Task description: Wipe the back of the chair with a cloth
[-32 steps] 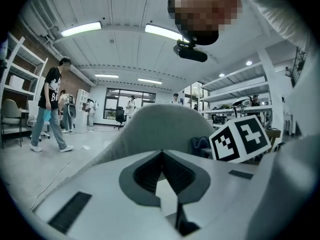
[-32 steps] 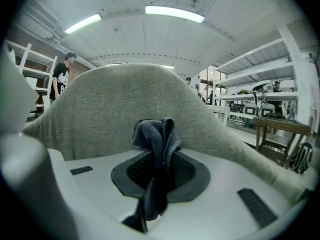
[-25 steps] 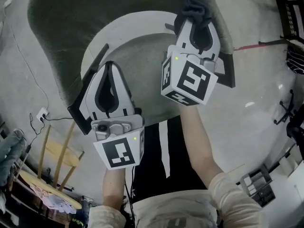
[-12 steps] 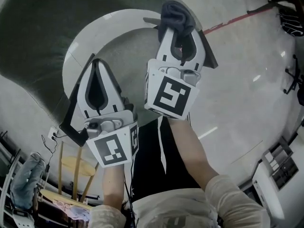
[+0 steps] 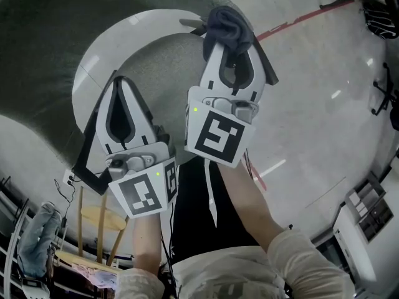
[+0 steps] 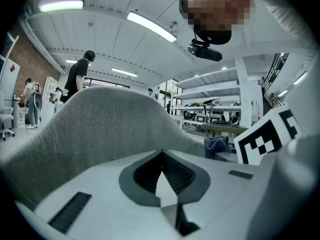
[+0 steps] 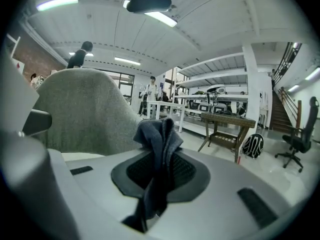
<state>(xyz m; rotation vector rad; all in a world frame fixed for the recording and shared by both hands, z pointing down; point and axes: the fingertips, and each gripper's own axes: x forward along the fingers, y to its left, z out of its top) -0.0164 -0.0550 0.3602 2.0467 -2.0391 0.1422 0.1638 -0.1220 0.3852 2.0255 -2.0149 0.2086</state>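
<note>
Head view: one chair (image 5: 43, 48), left hand-held gripper (image 5: 116, 80) closed empty, right hand-held gripper (image 5: 229, 42) tight on one cloth (image 5: 225, 18).

Head view looks down; both gripper views closely face the chair (image 7: 80, 114)

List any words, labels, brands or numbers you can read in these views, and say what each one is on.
No readable text in any view.
The left marker cube, on the left hand-held gripper: a black-and-white square pattern only, no letters or numbers.
The right marker cube, on the right hand-held gripper: pattern only as well.
The shelves in the background: anything printed there is too small to read.
</note>
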